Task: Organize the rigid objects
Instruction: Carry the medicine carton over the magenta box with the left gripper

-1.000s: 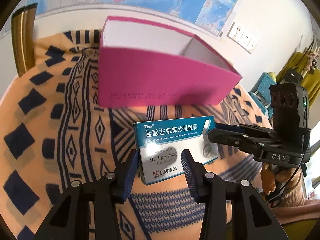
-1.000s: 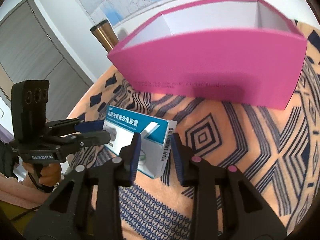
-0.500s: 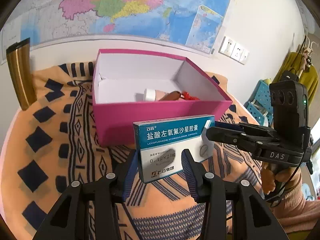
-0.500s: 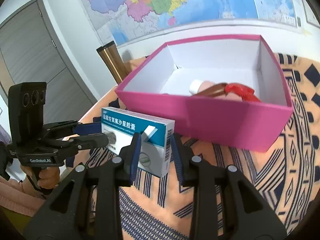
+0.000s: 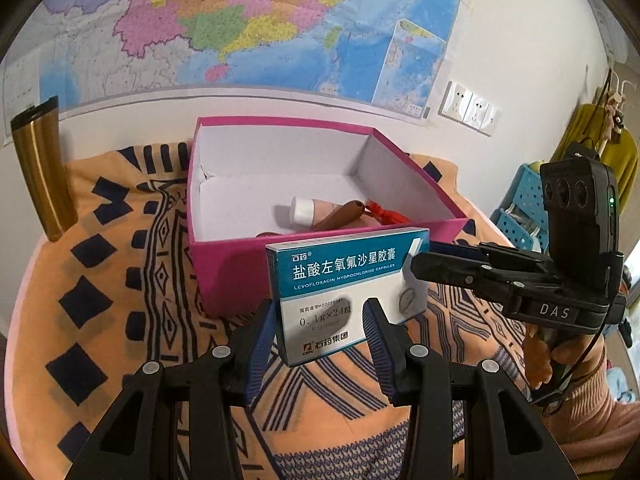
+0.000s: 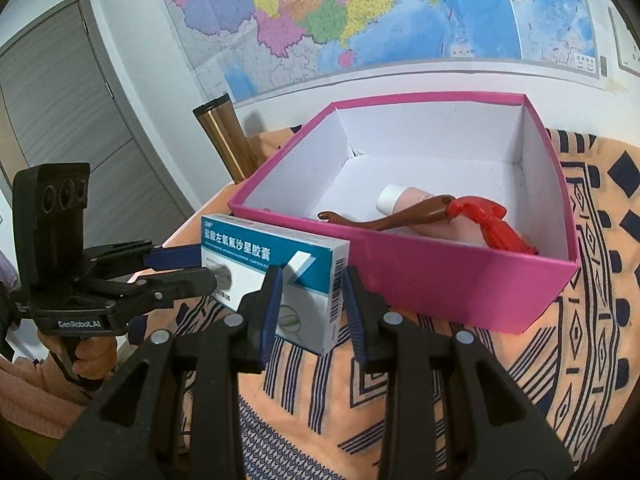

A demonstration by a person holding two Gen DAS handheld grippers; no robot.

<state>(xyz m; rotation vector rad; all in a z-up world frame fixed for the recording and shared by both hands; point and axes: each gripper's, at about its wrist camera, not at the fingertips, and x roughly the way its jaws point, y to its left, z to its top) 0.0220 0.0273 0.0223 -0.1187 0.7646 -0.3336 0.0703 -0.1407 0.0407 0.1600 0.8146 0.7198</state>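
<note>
Currently held clear of the patterned cloth (image 5: 120, 264), just in front of the near wall of the pink box (image 5: 232, 272): one medicine carton (image 5: 344, 276), face upright, carried by both tools at once. Left gripper (image 5: 320, 340) pinching the carton's lower left portion across its thin depth, front and back faces between the blue pads; jaws narrowed onto it, not fully together. Right gripper (image 6: 312, 304) likewise clamped, on the barcode end (image 6: 338, 288) of the same carton; seen from the left wrist view, its fingers (image 5: 444, 272) meeting the carton's right edge.

Two-ended hold judged deliberate: keeps a broad, flat, light carton from swinging or twisting while lifted over the box rim. Height judged sufficient, top edge of the carton level with or above the near rim.

Box standing toward the far edge of the bench, open, already containing a white-capped tube (image 5: 308, 210), a brown handled item (image 5: 340, 216) and a red tassel (image 5: 384, 214), all close to the near wall. Left half of the box floor bare; judged the better landing spot. Gold tumbler (image 5: 38, 172) at the far left corner, well apart from the work.
</note>
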